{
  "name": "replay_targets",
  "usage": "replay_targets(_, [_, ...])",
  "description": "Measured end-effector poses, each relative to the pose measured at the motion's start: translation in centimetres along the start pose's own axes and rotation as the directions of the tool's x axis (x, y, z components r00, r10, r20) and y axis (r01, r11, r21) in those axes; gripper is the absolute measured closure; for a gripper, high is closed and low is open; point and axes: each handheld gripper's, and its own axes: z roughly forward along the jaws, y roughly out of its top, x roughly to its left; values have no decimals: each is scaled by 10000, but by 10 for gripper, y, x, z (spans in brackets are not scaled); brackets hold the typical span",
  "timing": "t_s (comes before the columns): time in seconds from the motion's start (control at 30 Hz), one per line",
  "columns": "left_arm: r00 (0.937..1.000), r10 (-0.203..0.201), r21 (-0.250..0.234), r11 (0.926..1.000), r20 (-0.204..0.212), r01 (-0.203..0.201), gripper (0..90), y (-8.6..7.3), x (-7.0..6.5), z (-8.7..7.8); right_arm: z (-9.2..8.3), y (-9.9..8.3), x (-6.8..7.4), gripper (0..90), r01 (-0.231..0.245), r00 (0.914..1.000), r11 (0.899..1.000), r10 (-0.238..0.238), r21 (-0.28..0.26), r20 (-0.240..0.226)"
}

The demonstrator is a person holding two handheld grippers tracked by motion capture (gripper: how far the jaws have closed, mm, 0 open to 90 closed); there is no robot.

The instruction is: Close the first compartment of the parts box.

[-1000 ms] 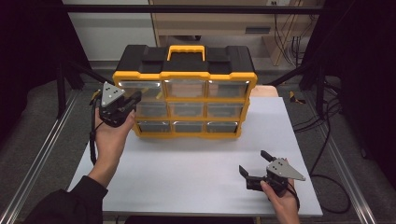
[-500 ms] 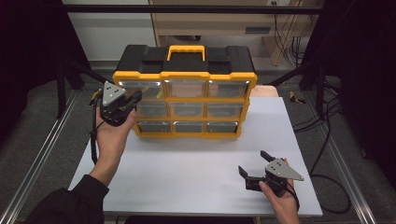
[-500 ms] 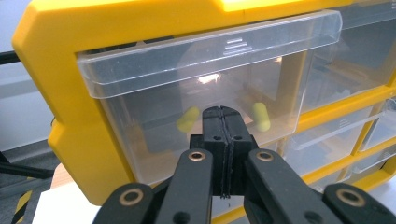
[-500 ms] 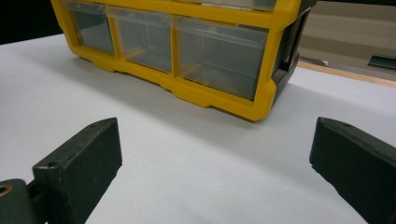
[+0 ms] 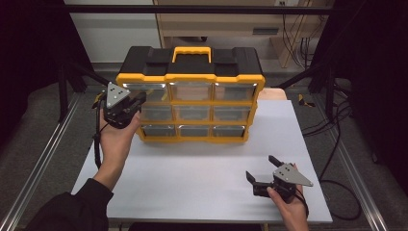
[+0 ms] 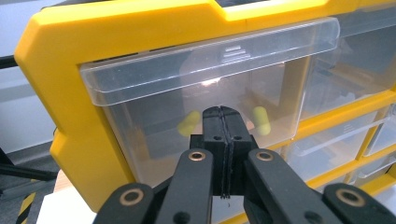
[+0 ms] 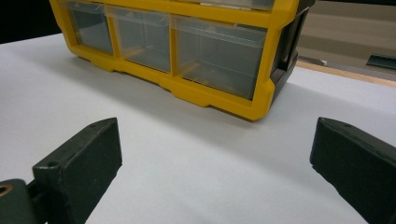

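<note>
A yellow-and-black organizer (image 5: 192, 77) with several clear drawers stands at the back of the white table. My left gripper (image 5: 138, 100) is held up at its top-left drawer (image 6: 154, 116), jaws shut with nothing between them. In the left gripper view the closed tips (image 6: 222, 112) sit just under the drawer's clear pull lip; whether they touch the front is unclear. Two small yellow pieces (image 6: 188, 123) lie inside that drawer. My right gripper (image 5: 261, 167) rests low on the table at the front right, open and empty, facing the organizer's lower drawers (image 7: 217, 58).
The white table top (image 5: 192, 178) lies bare between the organizer and the front edge. Metal rails (image 5: 43, 163) run along both sides of the table. Cables (image 5: 337, 144) trail on the floor at the right.
</note>
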Motion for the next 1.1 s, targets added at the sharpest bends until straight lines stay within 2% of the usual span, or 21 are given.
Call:
replay_targets(0.43, [9999, 134, 30, 9999, -70, -133, 894, 3, 0, 3, 0, 0, 0, 27, -21, 10000, 10000, 21, 18, 39])
replay_targets(0.53, [9999, 74, 5, 10000, -89, -74, 893, 3, -1, 3, 0, 0, 0, 26, 88, 10000, 10000, -88, -5, 19])
replay_targets(1.1, [9999, 61, -5, 10000, -123, -62, 893, 5, 0, 8, 0, 0, -1, 26, 40, 10000, 10000, -40, 2, 15])
